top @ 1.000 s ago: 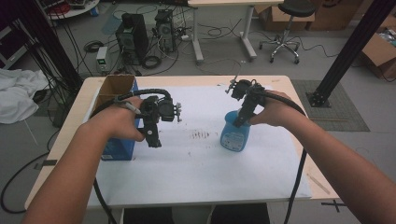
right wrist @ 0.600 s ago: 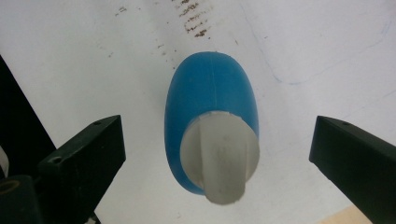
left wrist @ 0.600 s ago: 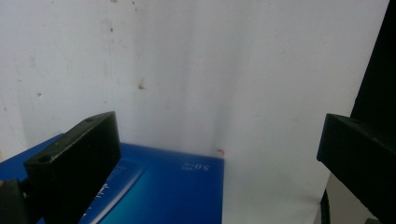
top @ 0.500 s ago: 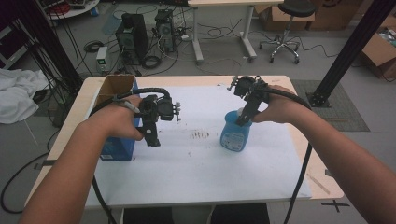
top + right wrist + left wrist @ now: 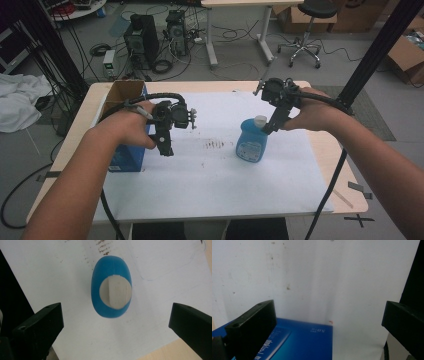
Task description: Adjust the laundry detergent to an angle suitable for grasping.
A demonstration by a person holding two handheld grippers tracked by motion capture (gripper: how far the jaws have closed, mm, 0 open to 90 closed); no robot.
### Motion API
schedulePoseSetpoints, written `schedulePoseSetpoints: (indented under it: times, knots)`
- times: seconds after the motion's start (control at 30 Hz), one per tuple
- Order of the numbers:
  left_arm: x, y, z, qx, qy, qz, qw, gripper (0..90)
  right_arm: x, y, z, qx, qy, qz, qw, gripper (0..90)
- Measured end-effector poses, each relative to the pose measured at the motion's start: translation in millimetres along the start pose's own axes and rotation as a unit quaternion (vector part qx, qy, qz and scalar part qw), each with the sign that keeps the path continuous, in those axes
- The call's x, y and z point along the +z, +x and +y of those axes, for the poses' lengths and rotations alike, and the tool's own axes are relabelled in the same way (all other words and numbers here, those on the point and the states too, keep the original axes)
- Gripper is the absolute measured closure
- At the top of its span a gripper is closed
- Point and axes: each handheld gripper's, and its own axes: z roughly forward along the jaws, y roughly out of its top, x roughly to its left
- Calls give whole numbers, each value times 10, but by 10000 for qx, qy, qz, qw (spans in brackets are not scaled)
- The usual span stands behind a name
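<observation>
- Right gripper (image 5: 274,127) hangs over the blue bottle (image 5: 251,141), tips just beside the white cap (image 5: 259,120); not touching it.
- Its jaws have just been opening & now stand spread wide. In right gripper view, right gripper (image 5: 116,315) looks straight down on the bottle (image 5: 111,286), cap (image 5: 115,291) in the gap between the jaws, clear space on both sides; nothing pinched.
- Bottle stands upright on the white sheet (image 5: 210,175), right of the worktop's middle, well off the front edge, nearer the right edge than the left. Printed label faces the person.
- Left gripper (image 5: 165,147) points down, just beside the blue box (image 5: 127,160), which sits near the left edge of the worktop (image 5: 345,185).
- Left gripper view: left gripper (image 5: 328,322) jaws spread wide, empty; blue box (image 5: 307,342) top lies below & between them, w/ white sheet (image 5: 324,277) beyond.
- Open cardboard box (image 5: 120,92) at the back left corner, touching the back of the blue box as far as I can tell.
- Dark speckle marks (image 5: 215,145) on the sheet btwn the two grippers, near the worktop's centre.
- Both forearms come in from the front edge; a cable (image 5: 330,200) trails off the right gripper over the front right edge.
</observation>
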Motion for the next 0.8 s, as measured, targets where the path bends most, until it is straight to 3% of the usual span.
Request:
schedulePoseSetpoints:
  times: [0.47,0.8]
  knots:
    - [-81,16,51,19,58,21,10000,1,-126,171,-272,-279,191,88,9994,0]
    - [-133,31,69,10,74,18,10000,1,-109,349,-310,-490,208,196,9984,0]
